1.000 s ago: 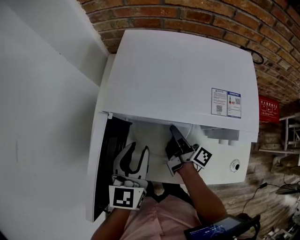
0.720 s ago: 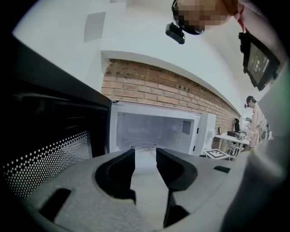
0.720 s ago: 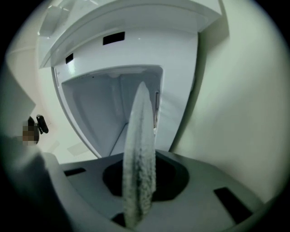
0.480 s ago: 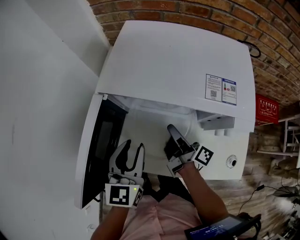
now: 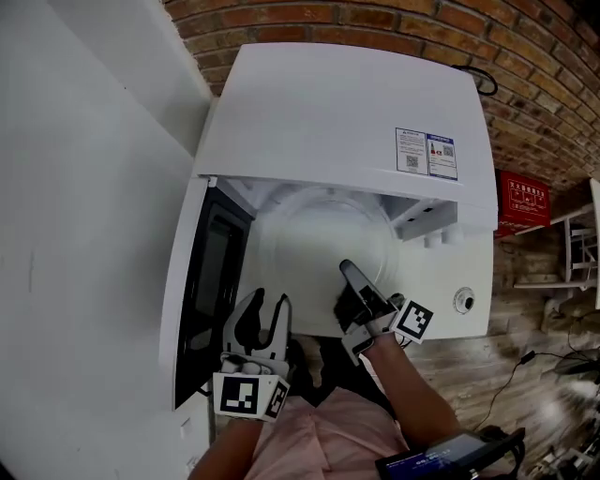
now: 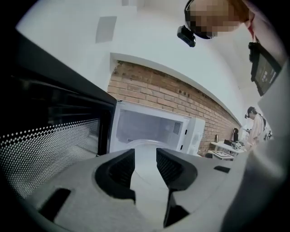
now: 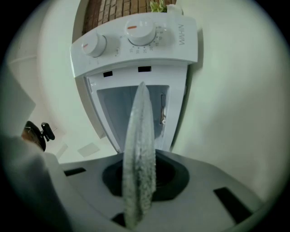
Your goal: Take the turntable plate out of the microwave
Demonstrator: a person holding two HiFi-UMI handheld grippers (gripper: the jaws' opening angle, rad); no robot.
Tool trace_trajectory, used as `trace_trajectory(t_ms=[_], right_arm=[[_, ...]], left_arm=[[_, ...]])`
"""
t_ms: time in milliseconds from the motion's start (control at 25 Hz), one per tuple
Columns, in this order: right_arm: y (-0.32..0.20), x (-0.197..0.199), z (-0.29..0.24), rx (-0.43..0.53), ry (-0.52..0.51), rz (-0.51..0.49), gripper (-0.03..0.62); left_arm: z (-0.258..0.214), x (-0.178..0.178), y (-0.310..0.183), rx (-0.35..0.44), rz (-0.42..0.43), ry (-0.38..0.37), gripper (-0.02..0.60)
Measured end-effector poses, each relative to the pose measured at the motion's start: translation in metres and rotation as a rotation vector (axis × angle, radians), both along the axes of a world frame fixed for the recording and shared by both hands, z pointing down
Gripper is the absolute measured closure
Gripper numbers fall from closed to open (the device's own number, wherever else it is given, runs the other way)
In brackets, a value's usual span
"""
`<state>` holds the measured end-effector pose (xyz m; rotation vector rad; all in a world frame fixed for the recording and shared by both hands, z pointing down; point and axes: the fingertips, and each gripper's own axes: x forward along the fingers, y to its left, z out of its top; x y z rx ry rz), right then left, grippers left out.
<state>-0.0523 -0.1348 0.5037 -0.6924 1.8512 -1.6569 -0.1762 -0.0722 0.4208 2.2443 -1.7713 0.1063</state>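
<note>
While the right gripper (image 5: pixel 348 270) is clamping the plate's (image 5: pixel 314 239) near rim, the plate is sticking partway out of the open microwave (image 5: pixel 347 103). The left gripper (image 5: pixel 270 301) is hovering just beside it, jaws partly apart, gripping nothing.

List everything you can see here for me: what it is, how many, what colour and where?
microwave: one, white, against the wall
door: one, dark window, swung open at left
turntable plate: one, clear glass, sticking out of the microwave's opening
knobs: two, white, on the control panel
stickers: two, white and blue, on the microwave's top
brick wall: one, red-brown, behind the microwave
sign: one, red, on the wall at right
right gripper: one, black and white, shut on the plate's near rim
left gripper: one, black and white, jaws apart, empty, by the plate's near edge
</note>
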Motion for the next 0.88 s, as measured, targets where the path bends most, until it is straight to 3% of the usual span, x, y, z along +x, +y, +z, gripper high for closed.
trace_trajectory(t_ms=[520, 640, 800, 880], right_arm=[[0.076, 0.027, -0.048, 0.025, -0.037, 0.181, 0.563], [0.082, 0.038, -0.079, 0.070, -0.035, 0.192, 0.563], [0.086, 0.045, -0.119, 0.139, -0.046, 0.196, 0.563], [0.090, 0.048, -0.134, 0.166, -0.047, 0.196, 0.563]], left_arm=[[-0.011, 0.000, 0.064, 0.030, 0.128, 0.109, 0.413], [-0.022, 0.015, 0.067, 0.029, 0.180, 0.194, 0.364], [-0.038, 0.029, 0.050, 0.006, 0.220, 0.393, 0.249], [-0.050, 0.033, 0.040, 0.013, 0.231, 0.458, 0.208]])
